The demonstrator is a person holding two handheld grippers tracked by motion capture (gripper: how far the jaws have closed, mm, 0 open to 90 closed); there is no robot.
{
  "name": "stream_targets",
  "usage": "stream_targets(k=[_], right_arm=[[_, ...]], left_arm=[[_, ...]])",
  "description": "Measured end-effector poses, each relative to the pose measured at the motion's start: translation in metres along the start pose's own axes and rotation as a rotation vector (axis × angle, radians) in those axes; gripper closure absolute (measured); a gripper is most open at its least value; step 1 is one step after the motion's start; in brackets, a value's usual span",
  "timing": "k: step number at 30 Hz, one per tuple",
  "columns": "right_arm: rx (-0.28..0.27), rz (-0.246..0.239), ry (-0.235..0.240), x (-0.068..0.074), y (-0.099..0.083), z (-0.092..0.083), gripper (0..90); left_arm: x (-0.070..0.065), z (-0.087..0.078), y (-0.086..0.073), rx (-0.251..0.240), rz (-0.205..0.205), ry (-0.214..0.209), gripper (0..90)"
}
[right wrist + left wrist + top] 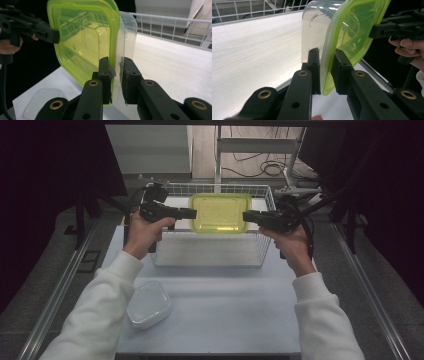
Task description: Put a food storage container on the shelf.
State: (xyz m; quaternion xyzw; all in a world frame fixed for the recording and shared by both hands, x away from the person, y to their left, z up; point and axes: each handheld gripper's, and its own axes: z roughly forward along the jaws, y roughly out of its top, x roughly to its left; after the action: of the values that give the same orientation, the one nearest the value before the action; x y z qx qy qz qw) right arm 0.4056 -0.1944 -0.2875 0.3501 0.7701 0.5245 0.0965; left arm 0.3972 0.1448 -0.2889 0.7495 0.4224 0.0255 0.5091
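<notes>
A clear plastic container with a lime-green lid (220,212) hangs in the air above a white wire basket (210,265). My left gripper (194,213) is shut on the lid's left rim. My right gripper (245,216) is shut on the right rim. In the left gripper view the jaws (325,53) pinch the green lid edge (352,27), with the clear body (317,22) to the left of it. The right gripper view shows its jaws (116,62) clamped over the lid rim (80,37) and the clear wall behind it.
A second clear container with a pale lid (148,304) sits on the white table near the front left, and again low in the right gripper view (42,100). The basket's wire walls (175,25) stand around a white floor. Dark curtains flank the table.
</notes>
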Motion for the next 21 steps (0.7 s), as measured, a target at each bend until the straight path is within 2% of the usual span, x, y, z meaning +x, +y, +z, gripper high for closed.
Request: stream_targets(k=[6,8,17,21], right_arm=[[0.0,0.007,0.002,-0.007,0.012,0.007,78.9],[0.009,0.026,0.008,-0.01,0.015,0.012,78.9],[0.036,0.073,0.028,-0.017,0.013,0.029,78.9],[0.036,0.078,0.036,-0.019,0.013,0.033,79.0]], left_arm=[[0.01,0.004,0.007,0.004,-0.007,0.005,78.8],[0.013,0.004,0.009,0.005,-0.015,0.004,78.7],[0.026,0.004,0.009,0.023,-0.035,0.013,78.7],[0.029,0.004,0.009,0.025,-0.042,0.016,78.6]])
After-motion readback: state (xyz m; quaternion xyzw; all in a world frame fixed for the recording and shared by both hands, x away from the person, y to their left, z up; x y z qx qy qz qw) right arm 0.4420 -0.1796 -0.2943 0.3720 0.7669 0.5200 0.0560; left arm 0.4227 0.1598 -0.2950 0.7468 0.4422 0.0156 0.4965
